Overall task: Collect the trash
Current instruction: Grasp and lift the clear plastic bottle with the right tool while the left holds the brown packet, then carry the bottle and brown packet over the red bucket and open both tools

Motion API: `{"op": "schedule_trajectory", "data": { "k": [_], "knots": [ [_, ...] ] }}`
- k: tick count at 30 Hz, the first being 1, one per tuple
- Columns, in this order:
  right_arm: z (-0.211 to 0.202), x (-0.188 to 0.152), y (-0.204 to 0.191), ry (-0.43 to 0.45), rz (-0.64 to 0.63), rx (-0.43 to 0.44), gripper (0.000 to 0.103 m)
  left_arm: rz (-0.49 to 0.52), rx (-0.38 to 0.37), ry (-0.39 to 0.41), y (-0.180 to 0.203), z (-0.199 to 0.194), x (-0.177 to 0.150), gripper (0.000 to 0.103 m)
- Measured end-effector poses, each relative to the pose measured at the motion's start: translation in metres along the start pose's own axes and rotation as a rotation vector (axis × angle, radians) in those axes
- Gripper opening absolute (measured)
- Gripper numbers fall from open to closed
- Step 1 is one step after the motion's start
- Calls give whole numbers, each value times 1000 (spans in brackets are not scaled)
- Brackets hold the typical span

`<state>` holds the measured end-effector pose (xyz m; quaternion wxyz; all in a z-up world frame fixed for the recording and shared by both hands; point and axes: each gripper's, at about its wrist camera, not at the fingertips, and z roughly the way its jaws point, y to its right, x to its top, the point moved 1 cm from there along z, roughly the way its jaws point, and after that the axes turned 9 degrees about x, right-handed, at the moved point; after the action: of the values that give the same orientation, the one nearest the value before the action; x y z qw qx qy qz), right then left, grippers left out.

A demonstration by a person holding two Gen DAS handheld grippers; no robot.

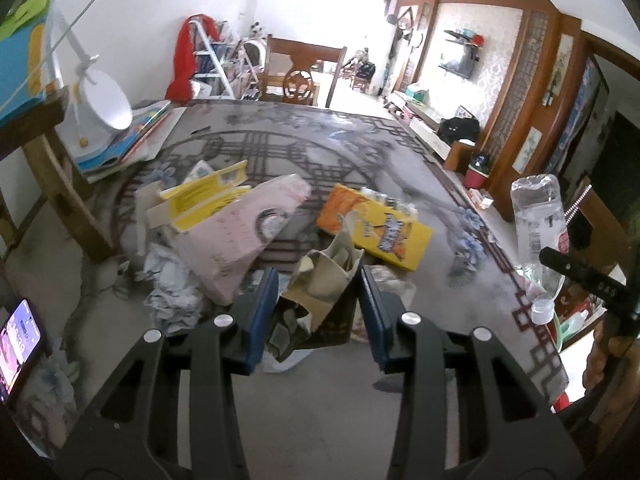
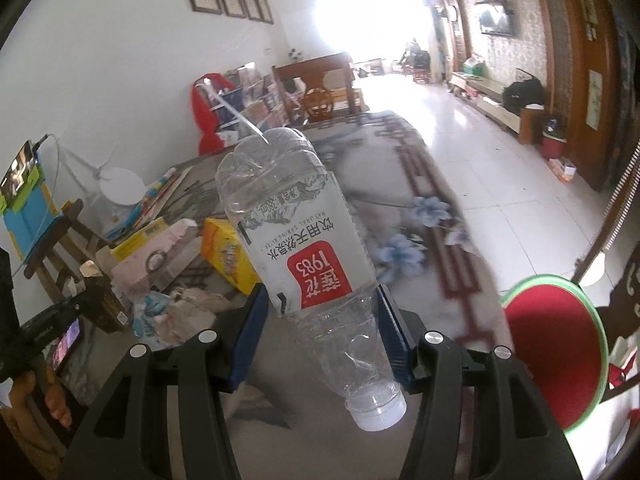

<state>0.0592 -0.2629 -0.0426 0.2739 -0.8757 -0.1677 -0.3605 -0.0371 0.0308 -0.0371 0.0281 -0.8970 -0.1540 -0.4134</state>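
A: What has the right gripper got?

B: A clear plastic water bottle, upside down, its white cap pointing toward the camera. The jaws are closed against its sides, just below the red and white label. In the left wrist view the same bottle hangs at the right edge, well above the rug.

A: And the left gripper?

B: Its jaws are partly open, with a torn paper carton between the blue pads. The carton fills most of the gap, but I cannot tell whether the pads are pressing on it.

A: Where is the trash lying?

B: On the patterned rug on the floor. Beyond the carton lies a yellow and orange box. To its left is a pink tissue box, with a flattened yellow box just behind it, and crumpled paper beside the pink one.

A: Any container?

B: A red bin with a green rim shows at the right of the right wrist view, near the bottle. A phone with a lit screen lies at the left edge of the left view.
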Motion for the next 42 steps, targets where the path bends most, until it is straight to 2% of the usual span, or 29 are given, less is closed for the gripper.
{"op": "schedule_trajectory", "data": {
  "k": [7, 15, 20, 28, 33, 38, 42],
  "knots": [
    [-32, -9, 38, 47, 81, -19, 53, 49, -87, 6, 51, -7, 3, 39],
    [-58, -11, 74, 90, 171, -39, 53, 125, -223, -41, 124, -3, -2, 39],
    [-73, -15, 96, 106, 218, -83, 53, 163, -303, -55, 168, -2, -1, 39],
    [-108, -28, 158, 177, 426, -110, 53, 201, -428, -115, 233, 16, -4, 39],
    [-123, -26, 188, 204, 494, -180, 53, 237, -491, -141, 271, 26, -9, 39],
    [-123, -34, 208, 194, 586, -170, 53, 291, -527, -154, 314, 36, -16, 39],
    [-130, -34, 213, 206, 604, -207, 53, 342, -548, -153, 340, 40, -20, 39]
  ]
}}
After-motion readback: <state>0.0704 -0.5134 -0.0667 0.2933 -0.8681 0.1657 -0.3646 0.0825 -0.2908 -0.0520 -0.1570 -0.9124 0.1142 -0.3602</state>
